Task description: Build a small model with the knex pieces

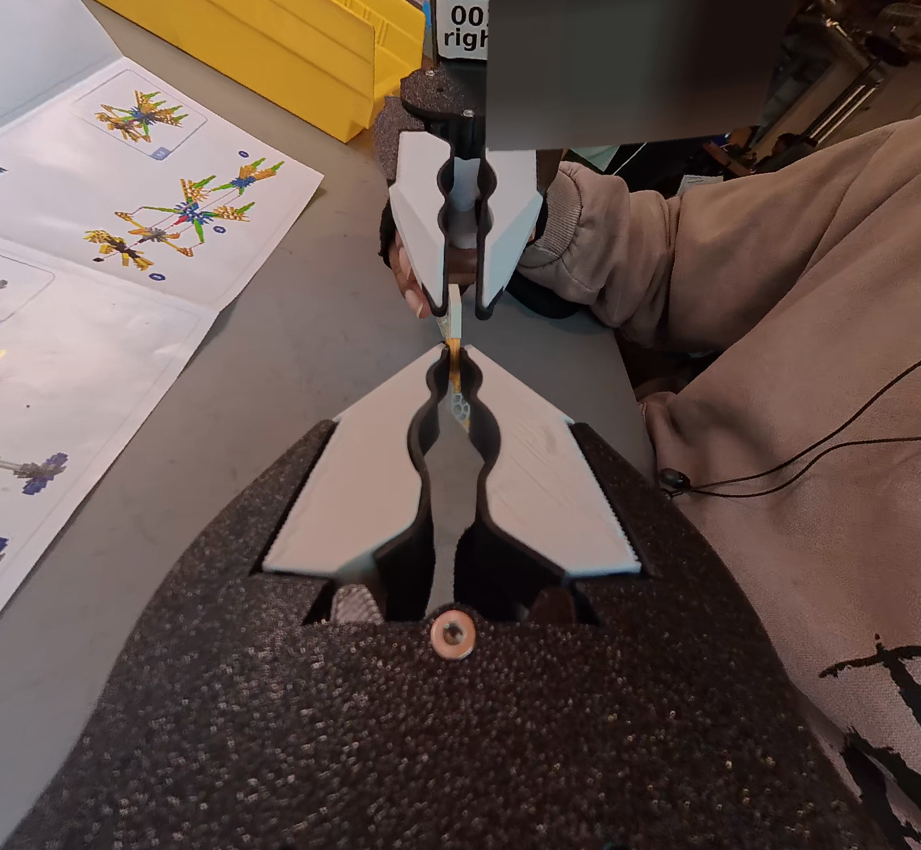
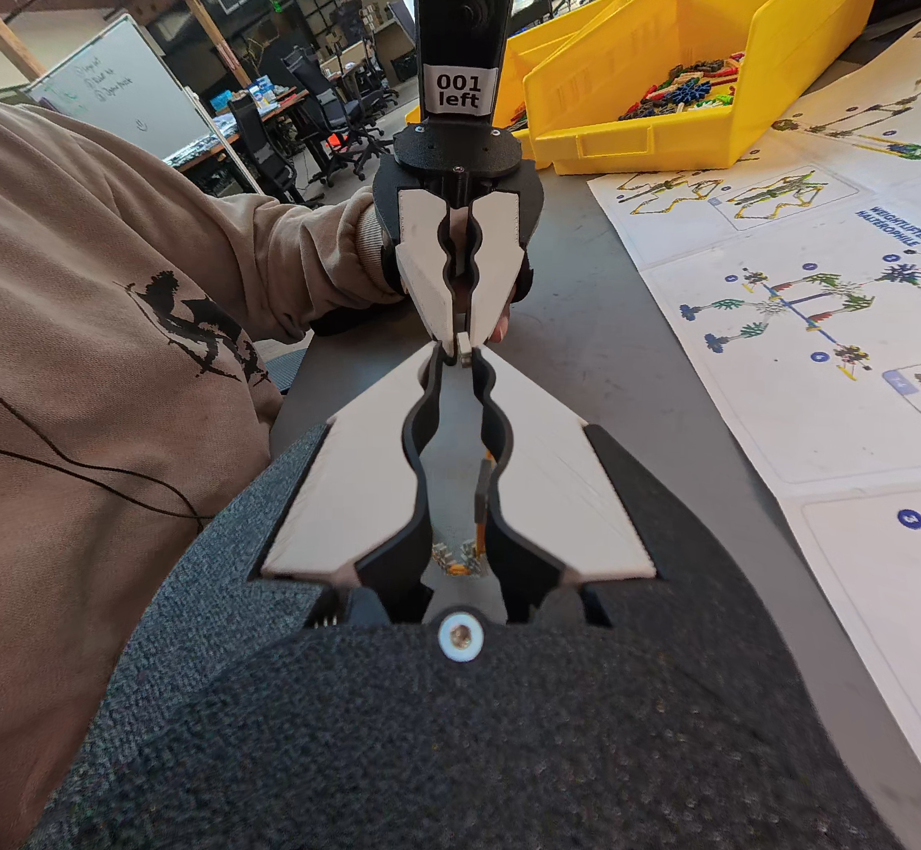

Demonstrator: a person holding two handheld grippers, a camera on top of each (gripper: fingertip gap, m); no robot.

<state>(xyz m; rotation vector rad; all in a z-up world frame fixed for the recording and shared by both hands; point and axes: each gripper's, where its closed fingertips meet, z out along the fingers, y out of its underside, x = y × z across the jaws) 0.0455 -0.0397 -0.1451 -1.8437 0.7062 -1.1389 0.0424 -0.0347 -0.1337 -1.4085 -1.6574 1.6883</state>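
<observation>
My left gripper is shut on a thin orange piece that has a white lattice part behind the fingertips. A white flat piece sticks out forward from the orange piece. It stands between the fingers of my right gripper, which faces the left one tip to tip. The white piece touches one right pad. A gap shows between it and the other pad, so my right gripper is open. In the right wrist view the same piece sits at the shut left gripper's tips.
Both grippers hover over a grey table. Printed building sheets lie beside them. Yellow bins stand at the back, one holding several coloured toy parts. The person's sleeves flank the grippers. Less than 4 cm separates the two grippers' tips.
</observation>
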